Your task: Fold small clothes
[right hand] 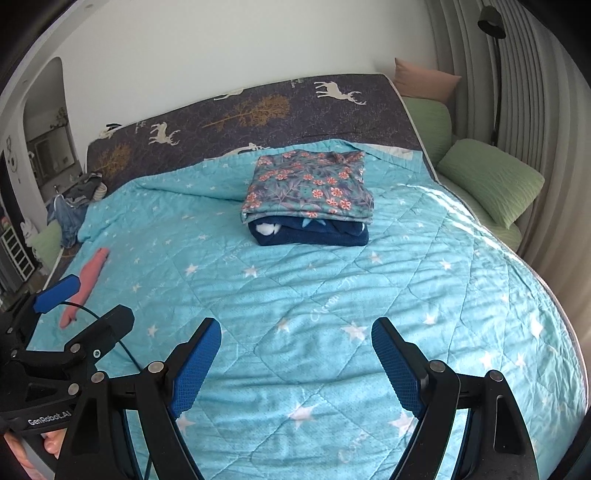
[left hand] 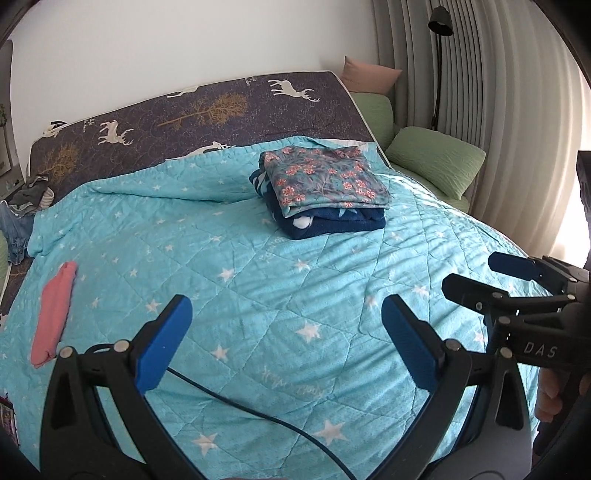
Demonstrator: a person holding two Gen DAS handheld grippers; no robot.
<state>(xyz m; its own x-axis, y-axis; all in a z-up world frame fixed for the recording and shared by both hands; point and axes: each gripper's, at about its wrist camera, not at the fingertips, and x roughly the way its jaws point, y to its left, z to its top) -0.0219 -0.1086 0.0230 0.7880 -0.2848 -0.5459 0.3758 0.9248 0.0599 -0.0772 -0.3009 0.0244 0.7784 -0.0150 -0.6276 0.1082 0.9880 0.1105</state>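
A folded floral cloth (left hand: 325, 181) (right hand: 310, 188) lies on top of a folded navy cloth (left hand: 332, 221) (right hand: 306, 234) toward the far side of the turquoise star quilt (left hand: 258, 288) (right hand: 332, 295). A small pink garment (left hand: 53, 314) (right hand: 86, 284), folded into a narrow strip, lies near the quilt's left edge. My left gripper (left hand: 286, 332) (right hand: 88, 306) hovers open over bare quilt, with the pink garment to its left. My right gripper (right hand: 295, 354) (left hand: 480, 277) is open beside it, also over bare quilt. Neither holds anything.
A loose heap of clothes (left hand: 29, 195) (right hand: 74, 206) sits at the bed's far left corner. Green pillows (left hand: 436, 166) (right hand: 491, 181) and a black floor lamp (left hand: 439, 22) stand to the right by the curtain. A black cable (left hand: 258, 410) trails over the near quilt.
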